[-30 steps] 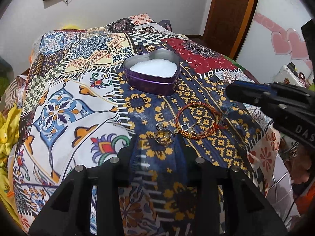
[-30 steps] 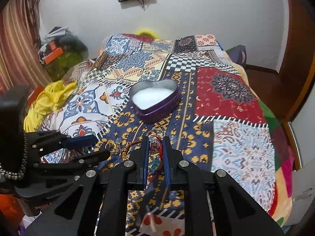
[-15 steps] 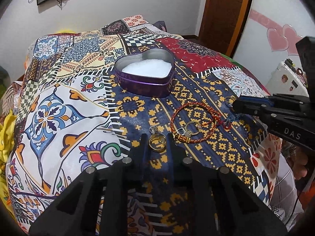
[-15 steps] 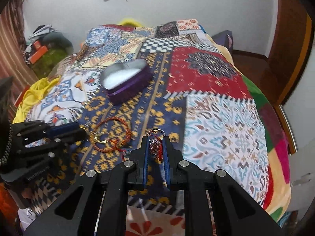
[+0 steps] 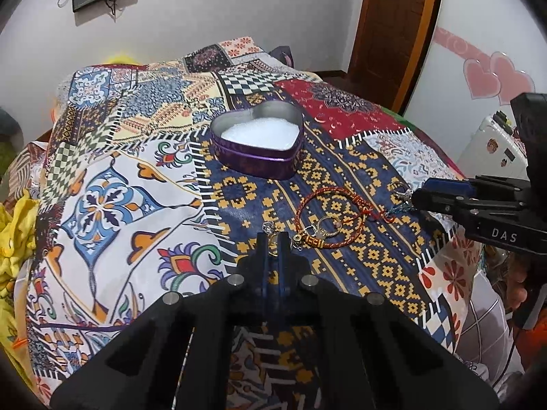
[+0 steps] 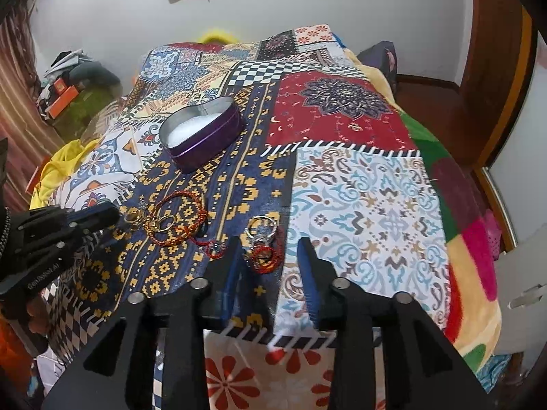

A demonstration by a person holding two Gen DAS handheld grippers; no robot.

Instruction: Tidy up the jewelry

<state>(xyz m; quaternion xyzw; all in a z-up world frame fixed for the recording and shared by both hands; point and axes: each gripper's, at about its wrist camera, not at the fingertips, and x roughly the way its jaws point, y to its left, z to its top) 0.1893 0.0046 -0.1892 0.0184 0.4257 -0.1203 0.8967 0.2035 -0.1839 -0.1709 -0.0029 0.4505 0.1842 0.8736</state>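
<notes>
Left claw pinching a ring; right claw open over a released piece.

Left gripper (image 5: 273,244) fingers pressed together on a small gold metal ring (image 5: 272,239) on the patchwork bedspread (image 5: 136,184); red braided cord bracelet (image 5: 330,217) just right of its tips. Right gripper (image 6: 270,256) spread wide, small red beaded ring-charm (image 6: 262,254) lying loose between its fingers. Step, judged: pick-up. Next: lift ring, carry forward to purple heart-shaped tin (image 5: 259,143) ahead, release over white padding.
</notes>
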